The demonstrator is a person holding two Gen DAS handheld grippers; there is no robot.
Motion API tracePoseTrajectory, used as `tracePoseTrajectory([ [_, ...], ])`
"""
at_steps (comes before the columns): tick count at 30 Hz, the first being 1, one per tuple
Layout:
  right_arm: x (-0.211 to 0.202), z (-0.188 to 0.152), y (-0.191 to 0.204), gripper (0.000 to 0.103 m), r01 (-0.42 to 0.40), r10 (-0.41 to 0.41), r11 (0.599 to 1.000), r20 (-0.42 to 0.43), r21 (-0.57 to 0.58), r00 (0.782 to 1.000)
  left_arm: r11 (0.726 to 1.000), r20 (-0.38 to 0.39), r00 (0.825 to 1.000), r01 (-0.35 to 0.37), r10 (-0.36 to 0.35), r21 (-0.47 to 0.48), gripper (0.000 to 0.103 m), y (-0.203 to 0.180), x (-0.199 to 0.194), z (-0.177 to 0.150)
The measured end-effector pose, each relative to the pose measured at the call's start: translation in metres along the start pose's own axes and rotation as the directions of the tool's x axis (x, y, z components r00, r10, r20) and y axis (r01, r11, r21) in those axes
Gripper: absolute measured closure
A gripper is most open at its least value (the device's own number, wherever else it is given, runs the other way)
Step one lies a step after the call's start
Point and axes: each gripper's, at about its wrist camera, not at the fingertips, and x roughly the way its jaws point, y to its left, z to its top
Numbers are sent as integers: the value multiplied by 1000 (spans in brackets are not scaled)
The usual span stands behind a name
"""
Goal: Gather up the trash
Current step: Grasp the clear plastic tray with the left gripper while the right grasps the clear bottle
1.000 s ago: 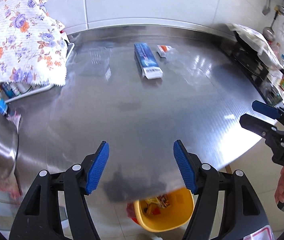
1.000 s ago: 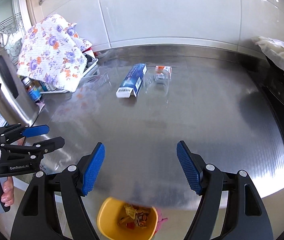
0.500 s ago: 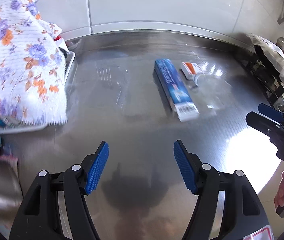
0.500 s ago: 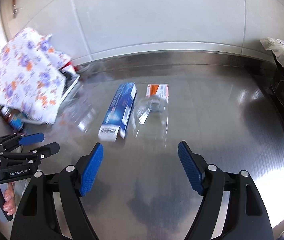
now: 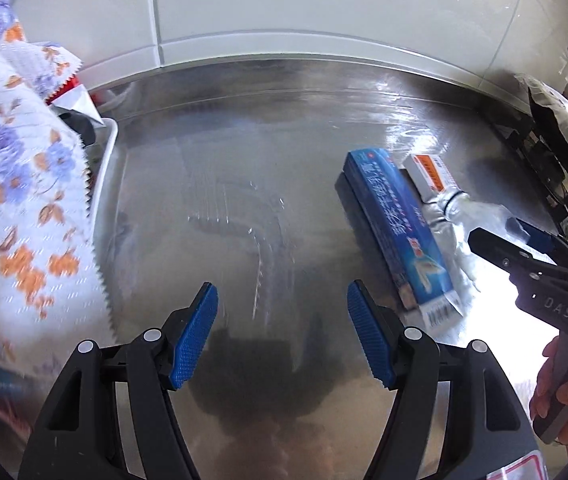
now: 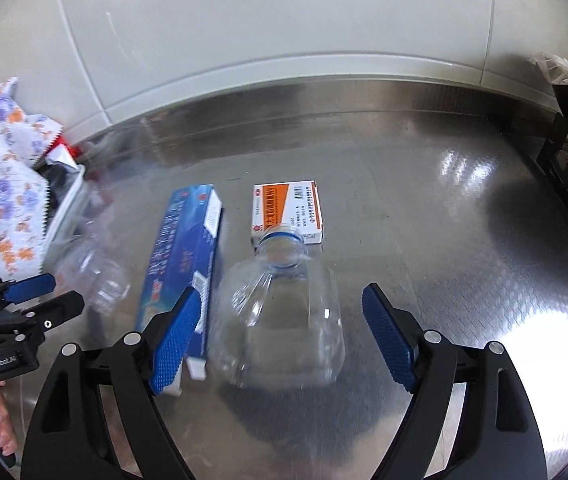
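Observation:
On the steel counter [image 6: 444, 220] lie a clear plastic bottle [image 6: 284, 312] on its side, neck pointing away, a long blue box [image 6: 182, 256] to its left, and a small orange-and-white box [image 6: 287, 212] behind its neck. My right gripper [image 6: 284, 336] is open with the bottle's body between its fingers, not touching. My left gripper [image 5: 282, 332] is open and empty over bare counter, left of the blue box [image 5: 396, 228]. A second clear plastic container [image 6: 92, 276] lies left of the blue box, also faintly seen ahead of the left gripper [image 5: 240, 216].
A floral cloth [image 5: 16, 184] covers a white rack [image 5: 104, 168] at the left. A dark stove with a bag on it [image 5: 556, 140] stands at the right. The tiled wall [image 6: 284, 20] closes the back. The right gripper shows in the left view [image 5: 524, 248].
Both grippers have moved forward over the counter toward the trash. The right gripper now straddles the bottle. The yellow bin below the counter edge is out of view.

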Motion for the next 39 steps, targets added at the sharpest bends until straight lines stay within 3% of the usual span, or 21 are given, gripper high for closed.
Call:
tracePoseTrajectory([
  [9, 22, 7, 0, 20, 44, -44, 999, -24, 1, 999, 999, -30, 999, -38, 39, 36, 49, -1, 27, 8],
  [16, 26, 9, 4, 42, 45, -46, 998, -29, -32, 999, 994, -3, 997, -80, 80, 76, 80, -9, 28, 13],
  [17, 25, 9, 4, 42, 42, -43, 999, -28, -33, 999, 993, 1, 997, -83, 83, 85, 91, -11, 27, 13],
  [31, 2, 6, 2, 43, 16, -16, 997, -8, -76, 1000, 995, 14, 996, -89, 89, 43, 92, -8, 9, 10],
  [39, -22, -4, -2, 43, -15, 15, 994, 6, -107, 1000, 993, 38, 993, -116, 115, 24, 93, -20, -20, -7],
])
